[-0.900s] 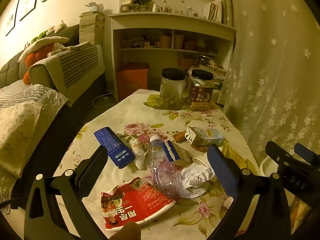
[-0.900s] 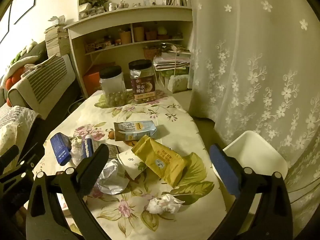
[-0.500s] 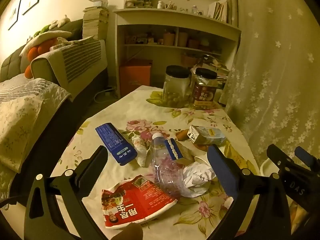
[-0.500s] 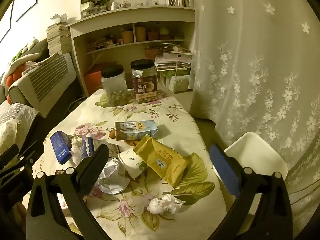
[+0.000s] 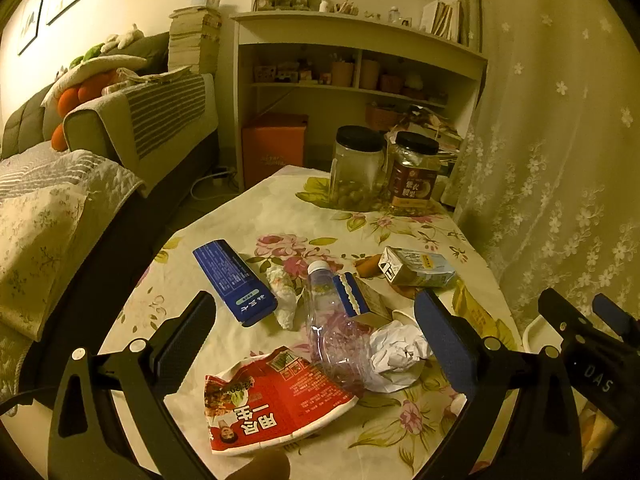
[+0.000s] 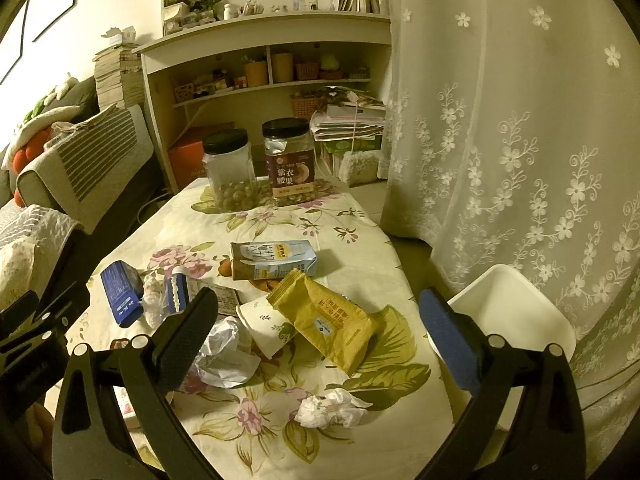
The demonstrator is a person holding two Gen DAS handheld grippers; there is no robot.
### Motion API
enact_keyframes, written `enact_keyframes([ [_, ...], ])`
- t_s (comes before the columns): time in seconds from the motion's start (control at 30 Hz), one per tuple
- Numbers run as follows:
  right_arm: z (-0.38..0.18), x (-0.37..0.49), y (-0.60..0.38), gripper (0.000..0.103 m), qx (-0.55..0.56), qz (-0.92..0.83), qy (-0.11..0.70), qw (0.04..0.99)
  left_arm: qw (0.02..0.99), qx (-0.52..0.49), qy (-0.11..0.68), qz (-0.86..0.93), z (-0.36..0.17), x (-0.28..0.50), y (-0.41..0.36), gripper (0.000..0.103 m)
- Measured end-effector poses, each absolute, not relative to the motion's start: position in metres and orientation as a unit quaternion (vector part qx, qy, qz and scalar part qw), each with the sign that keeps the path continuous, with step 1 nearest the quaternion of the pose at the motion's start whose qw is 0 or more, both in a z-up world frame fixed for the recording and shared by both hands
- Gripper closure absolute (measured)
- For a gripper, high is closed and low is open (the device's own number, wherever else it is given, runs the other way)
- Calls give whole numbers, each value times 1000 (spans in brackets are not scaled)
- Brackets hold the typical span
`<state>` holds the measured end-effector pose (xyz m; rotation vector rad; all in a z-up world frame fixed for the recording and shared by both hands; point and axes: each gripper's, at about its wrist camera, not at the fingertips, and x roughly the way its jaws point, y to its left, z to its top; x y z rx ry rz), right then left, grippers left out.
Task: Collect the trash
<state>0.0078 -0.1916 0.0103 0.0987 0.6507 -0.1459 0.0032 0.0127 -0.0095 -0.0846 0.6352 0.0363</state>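
A: Biggest first: the floral-cloth table [image 5: 248, 216] carries all the litter, and the white bin [image 6: 516, 308] stands just beside its right edge, nothing visible inside from here

B: So collecting hasn't started, by the look of it?

A: That's my read. Left gripper [image 5: 316, 332] hovers with its tongs wide apart, holding nothing; right gripper [image 6: 320, 328] the same, spread and empty, above the near end of the table

B: Run down the trash, largest to smallest

A: Yellow snack bag [image 6: 324, 316] near the bin side, flat on the cloth. Red instant-noodle lid [image 5: 272, 400] torn and lying at the near edge under the left gripper. Crushed clear bottle [image 5: 332, 328] on its side, touching the crumpled white paper [image 5: 396, 352]. Blue box [image 5: 234, 280] to the left, milk carton [image 6: 276, 260] lying further back, a paper cup [image 6: 268, 328] tipped over against the snack bag

B: And the little stuff?

A: A tissue wad [image 6: 332, 408] alone near the front, another twisted tissue [image 5: 282, 292] just beside the blue box

B: The two jars [image 6: 260, 164] at the far end?

A: Upright, lidded, likely not trash. Everything else is left to do, and I'd guess the snack bag or tissue wad goes first, being nearest the bin
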Motion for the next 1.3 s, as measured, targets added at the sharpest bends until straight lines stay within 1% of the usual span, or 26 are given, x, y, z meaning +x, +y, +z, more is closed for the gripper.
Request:
enact_keyframes([
  [1.3,10,9,-190,7,46,-72,320,943,948,-41,314,17,-7,7,14,6],
])
